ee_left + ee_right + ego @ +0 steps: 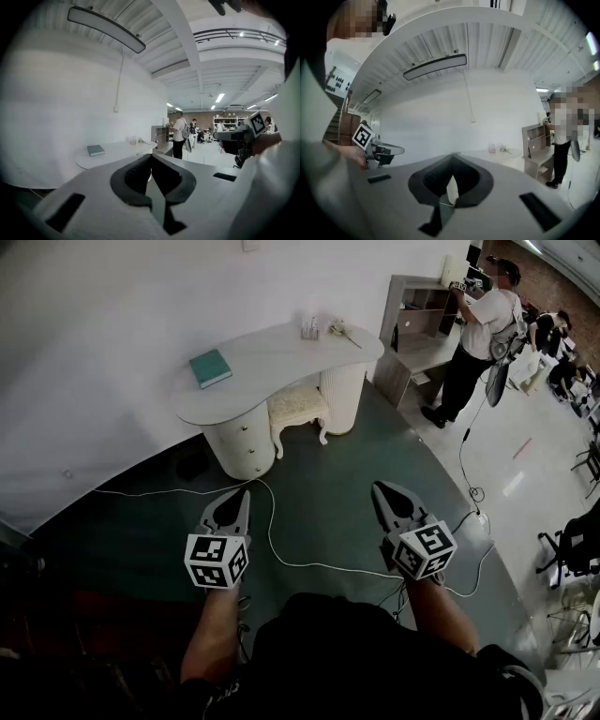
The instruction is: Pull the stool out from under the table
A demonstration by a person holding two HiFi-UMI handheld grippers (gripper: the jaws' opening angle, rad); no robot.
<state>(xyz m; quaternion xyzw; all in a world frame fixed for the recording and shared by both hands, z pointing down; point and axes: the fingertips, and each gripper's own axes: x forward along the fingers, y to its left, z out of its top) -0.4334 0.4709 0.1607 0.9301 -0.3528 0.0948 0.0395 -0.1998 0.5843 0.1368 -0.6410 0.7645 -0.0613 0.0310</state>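
Note:
A cream stool (298,409) with carved legs stands tucked under a curved white table (281,357) by the wall. Both grippers hang in the air well short of it, over the dark green floor. My left gripper (242,494) is shut and holds nothing. My right gripper (382,489) is also shut and empty. In the left gripper view the table (119,151) shows far off past the closed jaws, and the stool is hidden behind them. The right gripper view shows the table (499,153) in the distance and the left gripper (401,150) at its left.
A teal book (210,367), a glass holder (309,329) and a flower sprig (342,332) lie on the table. A white cable (281,554) snakes over the floor between me and the stool. A person (478,329) stands by a grey shelf unit (417,334) at the right.

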